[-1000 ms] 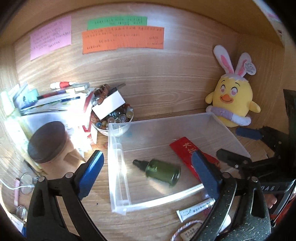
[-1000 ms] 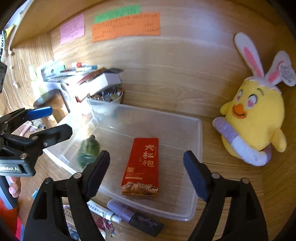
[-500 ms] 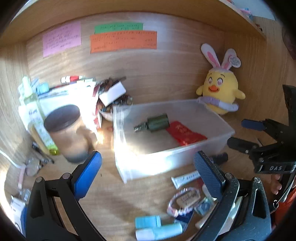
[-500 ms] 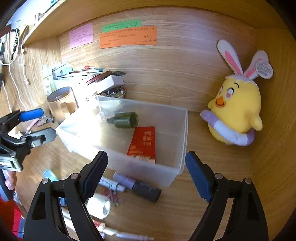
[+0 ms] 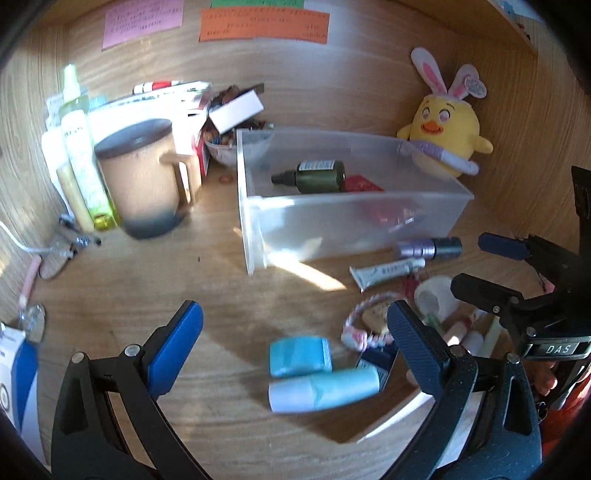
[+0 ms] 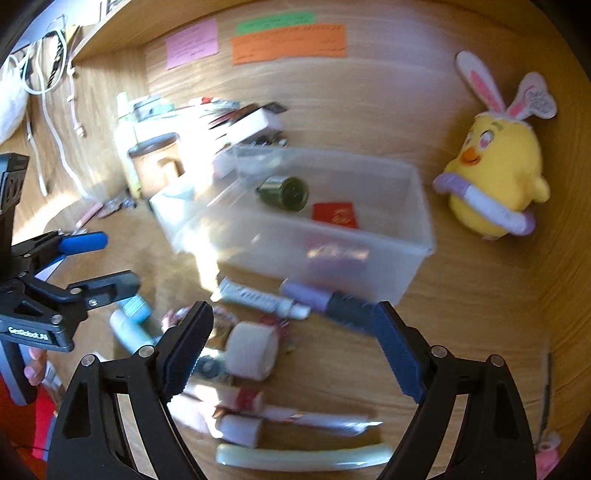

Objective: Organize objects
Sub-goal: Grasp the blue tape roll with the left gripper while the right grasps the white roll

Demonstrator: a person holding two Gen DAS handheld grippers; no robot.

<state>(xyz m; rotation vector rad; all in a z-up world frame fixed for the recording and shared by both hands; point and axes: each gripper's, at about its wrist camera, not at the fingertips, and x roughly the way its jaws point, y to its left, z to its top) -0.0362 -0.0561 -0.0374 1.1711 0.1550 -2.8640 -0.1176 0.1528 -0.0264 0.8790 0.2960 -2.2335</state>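
Both grippers, left (image 5: 293, 345) and right (image 6: 291, 345), have fingers apart, empty. Loose items crowd the surface beside the clear bin (image 6: 406, 266); risk: grabbing two, or knocking the purple tube (image 6: 314, 297) away.

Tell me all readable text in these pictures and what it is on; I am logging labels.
"DAS": plate on the right gripper body.
"GenRobot.AI", roughly, blurred: plate on the left gripper body.
Sticky notes, green bottle label, red packet, white tube, plush ear tag: print too small or blurred to read.
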